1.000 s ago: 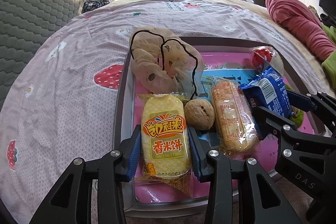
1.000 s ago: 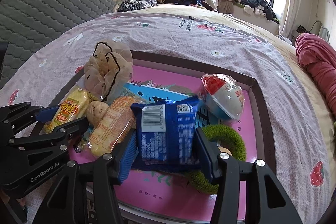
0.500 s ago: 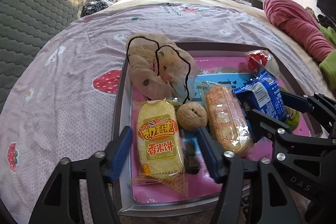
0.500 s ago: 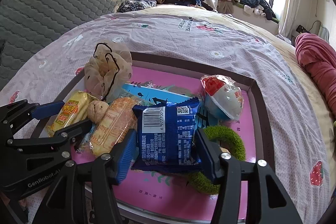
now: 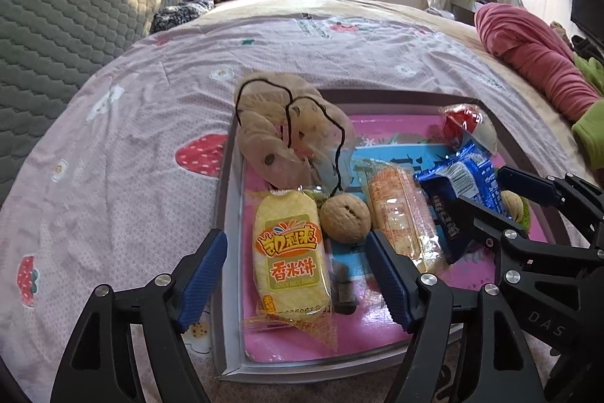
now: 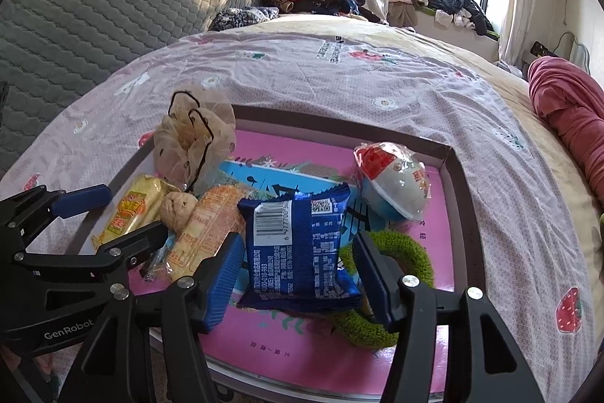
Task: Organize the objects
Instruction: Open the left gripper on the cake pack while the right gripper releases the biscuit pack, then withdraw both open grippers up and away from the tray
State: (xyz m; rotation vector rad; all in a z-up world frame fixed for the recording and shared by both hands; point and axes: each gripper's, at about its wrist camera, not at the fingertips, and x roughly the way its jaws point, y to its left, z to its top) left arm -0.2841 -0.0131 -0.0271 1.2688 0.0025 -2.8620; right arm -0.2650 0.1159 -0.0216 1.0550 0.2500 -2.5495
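Snacks sit packed in a shallow tray (image 5: 226,214) on the bed, apparently so both claws can set them side by side. The left claw (image 5: 294,274) is opening, pads clear of the yellow cracker pack (image 5: 288,259) lying between them by the tray's left wall. The right claw (image 6: 298,274) is opening too; the blue packet (image 6: 298,244) lies between its fingers, seemingly released. A walnut (image 5: 345,218), orange pack (image 5: 400,214), mesh pouch (image 5: 287,135) and green ring (image 6: 407,252) crowd close, leaving little room.
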